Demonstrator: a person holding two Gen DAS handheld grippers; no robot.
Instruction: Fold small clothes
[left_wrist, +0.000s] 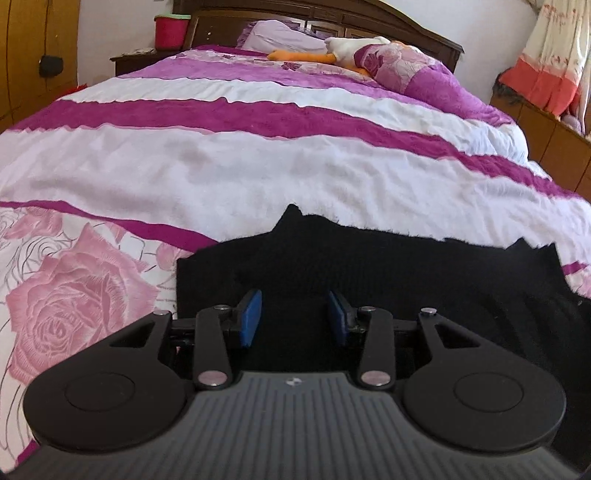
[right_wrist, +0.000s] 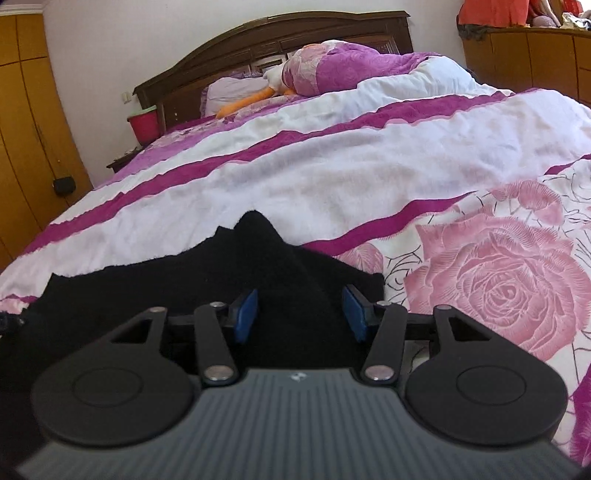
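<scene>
Both tools, left tool and right tool, stood apart over the black garment at the bed's near edge; pinching matching corners would have kept the fold square.

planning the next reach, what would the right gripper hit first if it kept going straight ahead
Most likely the black garment: the open right gripper points at its raised fold on the bedspread. Depth is unclear.

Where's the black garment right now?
The black knit garment lies at the near edge of the pink-and-white floral bedspread, in both wrist views, under both open grippers.
</scene>
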